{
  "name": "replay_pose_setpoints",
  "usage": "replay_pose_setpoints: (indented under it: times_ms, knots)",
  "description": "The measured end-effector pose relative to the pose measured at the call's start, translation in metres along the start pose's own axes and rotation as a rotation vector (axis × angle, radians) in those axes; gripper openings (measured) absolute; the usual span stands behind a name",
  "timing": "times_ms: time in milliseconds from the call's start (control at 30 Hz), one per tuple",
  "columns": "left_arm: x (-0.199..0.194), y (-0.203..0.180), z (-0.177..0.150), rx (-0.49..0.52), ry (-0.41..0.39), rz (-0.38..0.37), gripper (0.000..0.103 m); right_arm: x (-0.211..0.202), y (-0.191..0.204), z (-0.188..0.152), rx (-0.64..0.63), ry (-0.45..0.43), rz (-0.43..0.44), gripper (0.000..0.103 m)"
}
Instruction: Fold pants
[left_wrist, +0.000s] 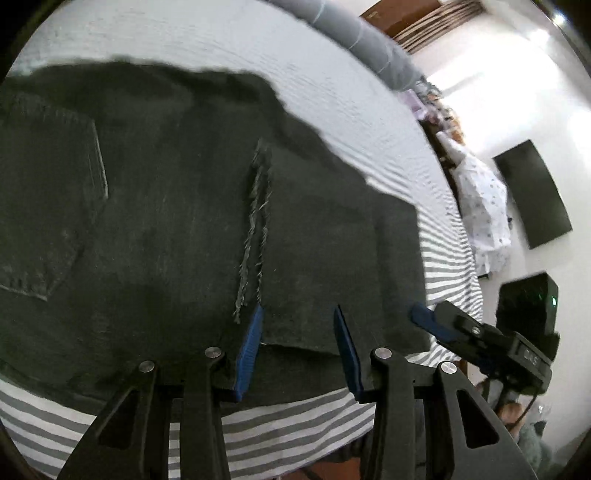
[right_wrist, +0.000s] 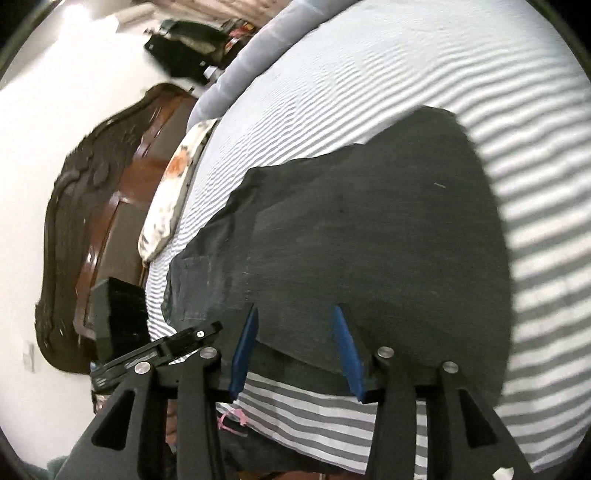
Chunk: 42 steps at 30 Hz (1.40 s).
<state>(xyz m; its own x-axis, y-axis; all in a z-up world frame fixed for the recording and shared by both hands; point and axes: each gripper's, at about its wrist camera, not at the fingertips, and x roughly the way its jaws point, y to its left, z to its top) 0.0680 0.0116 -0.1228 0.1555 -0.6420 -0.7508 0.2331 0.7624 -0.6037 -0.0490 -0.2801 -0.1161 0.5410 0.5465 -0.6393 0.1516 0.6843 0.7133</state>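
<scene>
Dark grey denim pants (left_wrist: 166, 221) lie folded on a striped bed; a back pocket shows at left and a frayed hem (left_wrist: 255, 229) runs down the middle. My left gripper (left_wrist: 297, 314) is open, its blue fingers just above the pants' near edge, holding nothing. My right gripper (right_wrist: 295, 314) is open too, over the near edge of the pants (right_wrist: 369, 240) in the right wrist view. The right gripper (left_wrist: 443, 325) also shows at the right of the left wrist view, beside the fold's right edge. The left gripper's body (right_wrist: 159, 350) shows at the left of the right wrist view.
The grey-and-white striped bedsheet (left_wrist: 351, 103) spreads around the pants. A grey bolster (left_wrist: 362, 33) lies at the far edge. A patterned pillow (right_wrist: 173, 192) and wooden headboard (right_wrist: 92, 206) are at the left of the right wrist view. The bed's near edge (right_wrist: 314, 417) is just below the fingers.
</scene>
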Motion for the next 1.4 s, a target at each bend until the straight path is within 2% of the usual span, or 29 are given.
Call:
replay_pose_setpoints:
  times_ms: [167, 333, 467, 633, 867, 1100, 1167, 1200, 1267, 1300, 1400]
  knots:
    - [0.001, -0.004, -0.003, -0.031, -0.015, 0.026, 0.042, -0.002, -0.012, -0.002, 0.033, -0.012, 0.023, 0.042]
    - [-0.001, -0.012, -0.018, 0.016, -0.023, 0.093, 0.042, -0.001, -0.009, -0.001, 0.001, -0.004, 0.029, 0.043]
    - [0.0, -0.012, -0.021, 0.022, -0.02, 0.101, 0.042, 0.011, -0.009, -0.002, -0.019, 0.014, 0.013, 0.043]
    - [-0.001, -0.006, -0.02, -0.037, -0.009, 0.054, 0.043, 0.015, -0.013, -0.002, -0.002, 0.012, 0.024, 0.043]
    - [0.005, -0.007, -0.018, -0.035, 0.003, 0.046, 0.043, 0.021, -0.017, 0.001, 0.009, 0.016, 0.027, 0.043]
    - [0.007, 0.002, -0.002, -0.132, -0.049, 0.003, 0.043, 0.021, -0.016, 0.001, 0.004, 0.019, 0.023, 0.042]
    - [0.004, 0.0, -0.001, -0.116, -0.076, 0.016, 0.043, 0.023, -0.017, 0.001, 0.005, 0.021, 0.022, 0.042]
    - [0.0, -0.004, -0.001, -0.088, -0.116, 0.035, 0.043, 0.023, -0.017, 0.001, 0.008, 0.022, 0.021, 0.042]
    - [-0.003, -0.013, 0.0, -0.022, -0.16, 0.119, 0.043, 0.024, -0.018, 0.001, 0.017, 0.02, 0.025, 0.042]
    - [-0.005, -0.015, 0.0, -0.006, -0.163, 0.146, 0.043, 0.024, -0.019, 0.001, 0.021, 0.021, 0.026, 0.042]
    - [-0.002, -0.011, -0.004, -0.005, -0.12, 0.151, 0.043, 0.025, -0.02, 0.001, 0.025, 0.025, 0.031, 0.042]
